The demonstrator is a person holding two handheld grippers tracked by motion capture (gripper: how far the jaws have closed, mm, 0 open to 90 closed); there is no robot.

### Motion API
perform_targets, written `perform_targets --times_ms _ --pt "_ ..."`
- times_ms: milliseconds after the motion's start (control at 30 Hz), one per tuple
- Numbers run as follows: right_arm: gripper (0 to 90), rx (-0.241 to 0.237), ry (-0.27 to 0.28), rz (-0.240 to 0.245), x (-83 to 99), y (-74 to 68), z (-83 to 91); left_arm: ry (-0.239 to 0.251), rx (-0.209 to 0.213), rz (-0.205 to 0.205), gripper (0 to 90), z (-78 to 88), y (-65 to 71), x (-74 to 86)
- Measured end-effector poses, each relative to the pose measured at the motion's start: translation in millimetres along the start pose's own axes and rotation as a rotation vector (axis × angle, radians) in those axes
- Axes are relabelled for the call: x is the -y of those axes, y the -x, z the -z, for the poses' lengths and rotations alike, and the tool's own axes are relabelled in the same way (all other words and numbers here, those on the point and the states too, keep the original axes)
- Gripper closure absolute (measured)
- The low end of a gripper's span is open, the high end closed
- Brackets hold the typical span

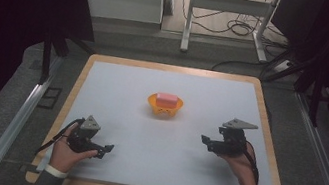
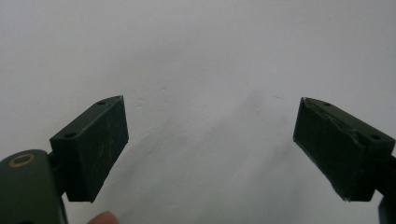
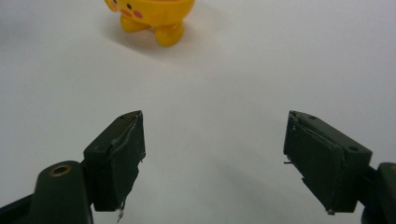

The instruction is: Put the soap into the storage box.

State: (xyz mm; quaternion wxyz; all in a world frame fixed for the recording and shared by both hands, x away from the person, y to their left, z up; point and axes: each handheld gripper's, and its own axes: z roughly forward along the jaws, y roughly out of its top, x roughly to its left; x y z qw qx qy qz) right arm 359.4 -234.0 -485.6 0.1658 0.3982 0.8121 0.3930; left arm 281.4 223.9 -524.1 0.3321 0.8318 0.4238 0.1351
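- We see a little orange bowl (image 1: 165,106) near the middle of the table, a bit toward the far side. It has small round feet and a painted face with pink cheeks.
- A pink block (image 1: 167,98) sits inside the bowl and pokes up above its rim.
- In the right gripper view we see the bottom of the bowl (image 3: 152,16) at the top, well apart from the jaws.
- The table (image 1: 119,80) has a pale blue-grey top with a wooden edge around it.
- Our right gripper (image 1: 205,141) is to the right of the bowl and nearer to us. Its jaws stand wide apart with nothing between them (image 3: 212,154).
- Our right hand (image 1: 241,166) holds it from behind.
- Our left gripper (image 1: 109,149) is at the near left part of the table, well apart from the bowl. Its jaws are also spread wide and hold nothing (image 2: 208,144).
- Our left hand (image 1: 66,149) is wrapped around it, and a fingertip (image 2: 103,218) peeks in at the bottom of the left gripper view.
- Past the table we see a floor with cables (image 1: 237,26) and white metal legs (image 1: 187,25).
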Motion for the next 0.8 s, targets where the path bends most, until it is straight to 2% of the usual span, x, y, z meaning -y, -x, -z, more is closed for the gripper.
perform_targets --times_ms 100,267,367,633,800 --pt "20.0 0.001 0.0 -0.024 12.0 3.0 5.4 0.004 0.0 0.002 10.7 0.5 0.0 -0.1" --pt "18.8 0.028 -0.037 -0.044 28.1 5.3 8.7 0.013 0.002 0.008 10.7 0.8 0.1 -0.4" --pt "18.6 0.045 -0.041 -0.037 31.1 6.5 8.7 0.011 0.002 0.004 10.7 0.4 -0.4 -0.7" --pt "18.1 0.045 -0.04 -0.033 32.8 5.5 9.1 0.025 0.001 0.013 10.8 3.3 -0.9 -0.8" --pt "16.8 0.065 -0.022 -0.045 32.4 6.4 11.5 0.023 -0.004 0.01 10.8 2.6 -0.9 -0.8"
